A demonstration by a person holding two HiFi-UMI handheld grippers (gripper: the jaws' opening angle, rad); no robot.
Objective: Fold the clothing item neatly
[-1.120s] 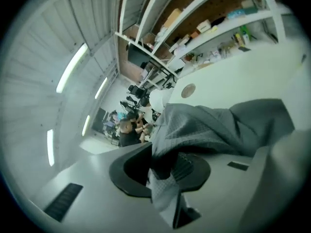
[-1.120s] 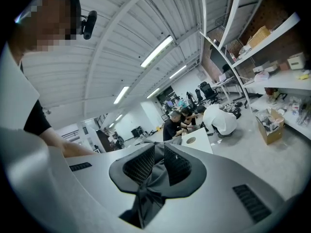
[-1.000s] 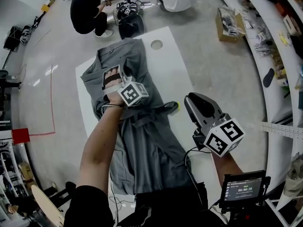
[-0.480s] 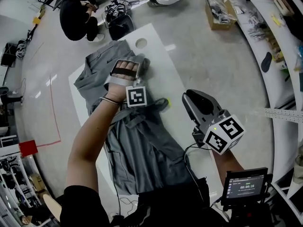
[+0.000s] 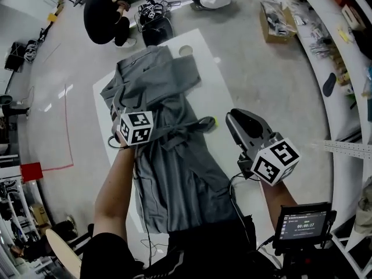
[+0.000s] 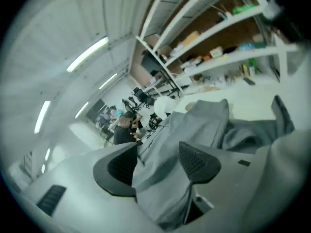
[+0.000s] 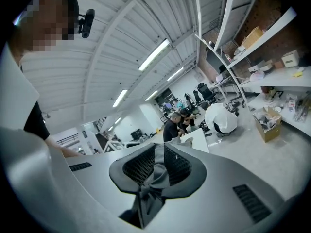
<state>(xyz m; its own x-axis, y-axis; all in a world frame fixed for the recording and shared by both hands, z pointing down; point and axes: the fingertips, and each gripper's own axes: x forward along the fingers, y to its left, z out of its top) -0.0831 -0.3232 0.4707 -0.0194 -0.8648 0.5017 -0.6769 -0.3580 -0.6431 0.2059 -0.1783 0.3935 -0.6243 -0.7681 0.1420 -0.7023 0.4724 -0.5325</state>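
Garment (image 5: 174,167) spread lengthwise on white board (image 5: 204,57). Drawn back from board's far end, opening left gripper (image 6: 156,165) around loose cloth, apparently laying the fold. Pinching a grey strip in right gripper (image 7: 155,168) by board's right edge.

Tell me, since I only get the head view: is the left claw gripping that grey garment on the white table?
Observer: No. The left gripper view shows the left claw with its jaws opening; the grey garment lies loose between them and the pads do not press on it.
Visitor: And the right claw? From above it looks empty.
Observer: It is not empty. In the right gripper view the right claw is shut on a grey cloth strip that hangs down from its jaws.
Visitor: Is there anything overhead that I miss?
Observer: Yes. The right gripper view looks upward and shows a long ceiling light, which the downward head view never catches.
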